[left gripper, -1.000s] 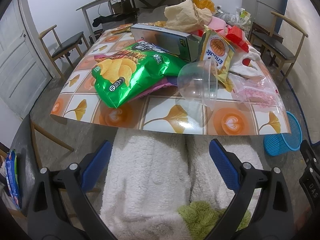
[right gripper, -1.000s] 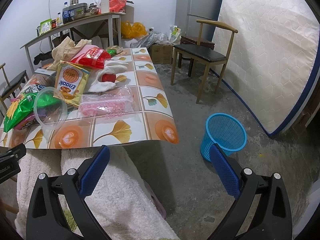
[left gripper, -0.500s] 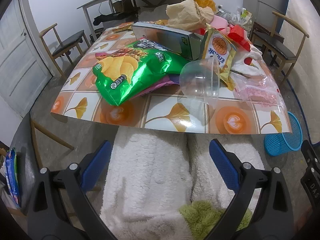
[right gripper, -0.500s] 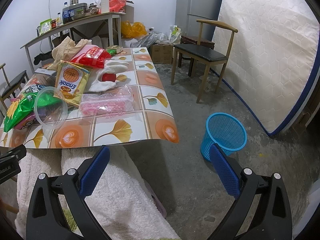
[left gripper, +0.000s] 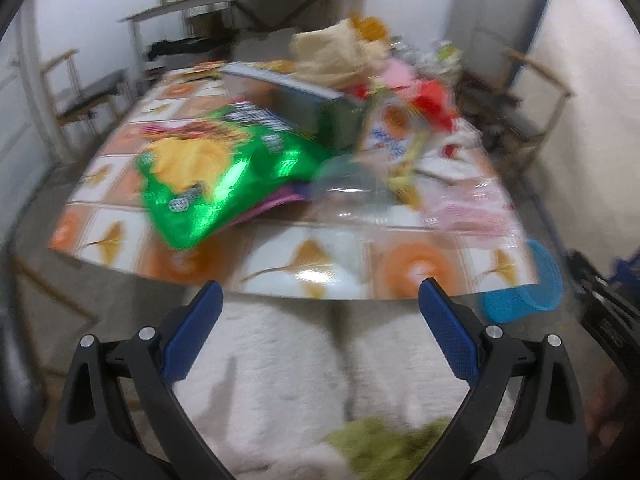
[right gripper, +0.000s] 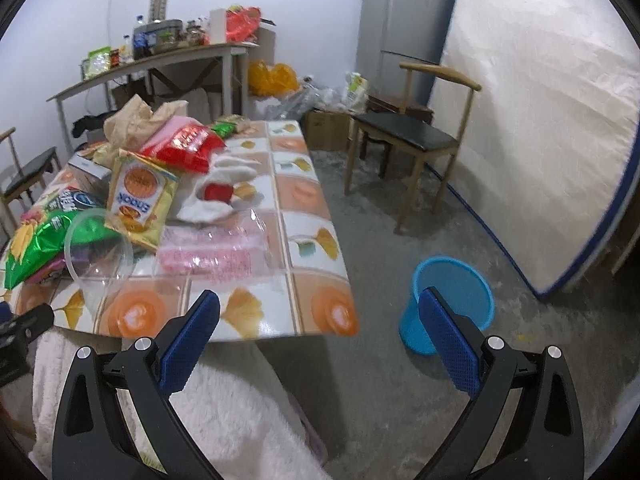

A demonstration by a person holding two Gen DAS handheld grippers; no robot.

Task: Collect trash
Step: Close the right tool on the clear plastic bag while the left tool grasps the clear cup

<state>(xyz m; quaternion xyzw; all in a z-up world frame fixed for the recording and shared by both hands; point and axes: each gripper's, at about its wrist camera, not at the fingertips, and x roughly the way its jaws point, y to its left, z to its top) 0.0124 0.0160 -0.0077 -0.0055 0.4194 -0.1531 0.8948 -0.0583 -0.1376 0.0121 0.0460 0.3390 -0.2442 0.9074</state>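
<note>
Both tongs are spread wide with nothing between their blue pads. The left gripper (left gripper: 318, 312) hangs over a lap in white fleece (left gripper: 276, 384), just short of the near edge of the table (left gripper: 304, 268); that view is smeared by motion blur. The right gripper (right gripper: 318, 320) sits off the table's near right corner, its right pad overlapping the blue mesh wastebasket (right gripper: 452, 284) on the concrete floor at about 3 o'clock from the table.

The trash lies heaped on the ginkgo-patterned tabletop. Seen from the left gripper, a green chip bag (left gripper: 216, 176) is at 11 o'clock, over a pink wrapper. A clear plastic cup (left gripper: 352, 196) lies on its side at 12 o'clock, just beside the bag. A yellow snack packet (right gripper: 140, 200) leans behind the cup, and a clear pouch with pink contents (right gripper: 212, 252) lies flat at 1 o'clock. Farther back are a grey box (left gripper: 288, 100), a red bag (right gripper: 184, 148) and crumpled brown paper (right gripper: 132, 124).

A wooden chair (right gripper: 412, 140) stands beyond the basket.
</note>
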